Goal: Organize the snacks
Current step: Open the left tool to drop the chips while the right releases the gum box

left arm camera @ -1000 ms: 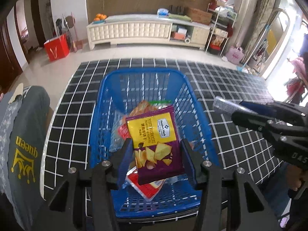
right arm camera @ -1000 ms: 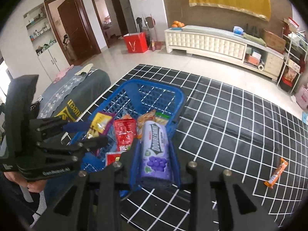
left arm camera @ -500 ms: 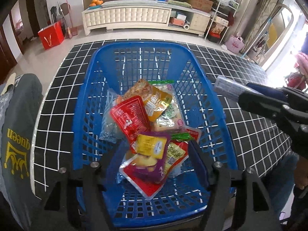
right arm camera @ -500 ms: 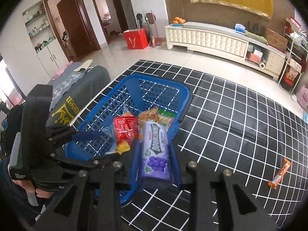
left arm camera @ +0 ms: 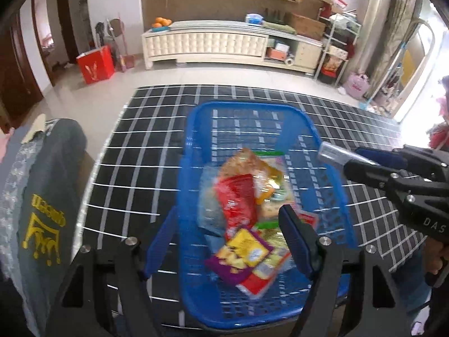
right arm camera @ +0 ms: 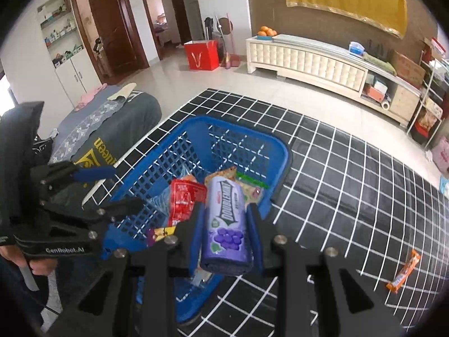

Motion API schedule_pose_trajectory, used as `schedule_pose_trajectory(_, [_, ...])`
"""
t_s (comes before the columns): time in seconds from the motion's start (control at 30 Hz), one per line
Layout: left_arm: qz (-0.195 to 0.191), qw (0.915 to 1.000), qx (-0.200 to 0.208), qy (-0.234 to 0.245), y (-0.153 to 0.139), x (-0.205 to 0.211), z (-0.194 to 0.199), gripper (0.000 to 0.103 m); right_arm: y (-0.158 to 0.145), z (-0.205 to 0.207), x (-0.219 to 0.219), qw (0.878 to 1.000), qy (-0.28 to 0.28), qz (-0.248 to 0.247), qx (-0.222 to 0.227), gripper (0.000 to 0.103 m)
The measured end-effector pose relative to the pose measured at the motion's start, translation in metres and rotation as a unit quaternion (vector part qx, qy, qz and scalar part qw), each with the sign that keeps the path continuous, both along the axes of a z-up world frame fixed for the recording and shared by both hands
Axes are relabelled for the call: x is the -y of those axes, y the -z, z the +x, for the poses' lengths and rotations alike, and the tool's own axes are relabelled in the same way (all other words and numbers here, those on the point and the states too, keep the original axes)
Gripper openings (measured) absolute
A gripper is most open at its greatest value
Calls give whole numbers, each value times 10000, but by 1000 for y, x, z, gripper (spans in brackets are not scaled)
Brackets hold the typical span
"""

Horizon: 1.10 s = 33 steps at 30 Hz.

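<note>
A blue mesh basket [left arm camera: 249,106] stands on the black grid rug and holds several snack packets. Among them are a red packet [left arm camera: 235,196] and a yellow-and-purple chips bag [left arm camera: 241,252] lying near the front. My left gripper [left arm camera: 227,238] hovers open above the basket's near end, with nothing between its fingers. My right gripper [right arm camera: 224,213] is shut on a purple Doublemint gum pack [right arm camera: 227,219], held over the basket's [right arm camera: 247,129] near right corner. In the left wrist view the right gripper [left arm camera: 353,160] enters from the right, the gum pack's silvery end [left arm camera: 331,151] sticking out. The left gripper [right arm camera: 112,188] shows at the left.
An orange snack bar [right arm camera: 404,272] lies on the rug [right arm camera: 350,196] to the right. A grey cover printed "queen" [left arm camera: 42,196] lies left of the basket. Far back stand a white cabinet [left arm camera: 210,45] and a red bag [left arm camera: 95,64].
The left gripper let go of the yellow-and-purple chips bag, which now lies in the basket. Its jaws opened and it shifted left. The right gripper still holds the gum pack.
</note>
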<state>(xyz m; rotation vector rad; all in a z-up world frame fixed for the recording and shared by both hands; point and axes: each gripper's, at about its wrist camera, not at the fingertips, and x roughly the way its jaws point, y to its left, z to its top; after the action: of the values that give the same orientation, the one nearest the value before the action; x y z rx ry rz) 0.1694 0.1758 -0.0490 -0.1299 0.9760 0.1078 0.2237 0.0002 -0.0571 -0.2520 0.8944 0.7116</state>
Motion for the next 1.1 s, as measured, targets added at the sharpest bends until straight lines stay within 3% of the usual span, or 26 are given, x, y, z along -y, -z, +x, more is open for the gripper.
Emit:
schedule_pose_trajectory(0.17, [-46, 9998, -35, -173, 6, -25, 6, 72, 12, 12, -25, 9996, -78, -265, -11, 35])
schedule_pose_trajectory(0.57, [-126, 9994, -80, -301, 20, -42, 20, 72, 59, 46, -68, 9924, -73, -1215, -185, 35])
schedule_pose_trajectory(0.77, [-223, 9993, -98, -289, 25, -42, 27, 72, 72, 53, -72, 9905, -74, -1342, -275, 35])
schedule_pose_trajectory(0.93, [-301, 9991, -146, -276, 27, -40, 27, 72, 74, 49, -79, 9870, -166, -1597, -93, 35])
schedule_pose_trajectory(0.97, [-318, 9990, -140, -267, 27, -39, 26, 72, 75, 49, -81, 9861, -185, -1650, -85, 38])
schedule_pose_trajectory(1.1, [-243, 9991, -155, -310, 27, -37, 24, 72, 68, 43, -80, 9881, -233, -1518, 32, 77])
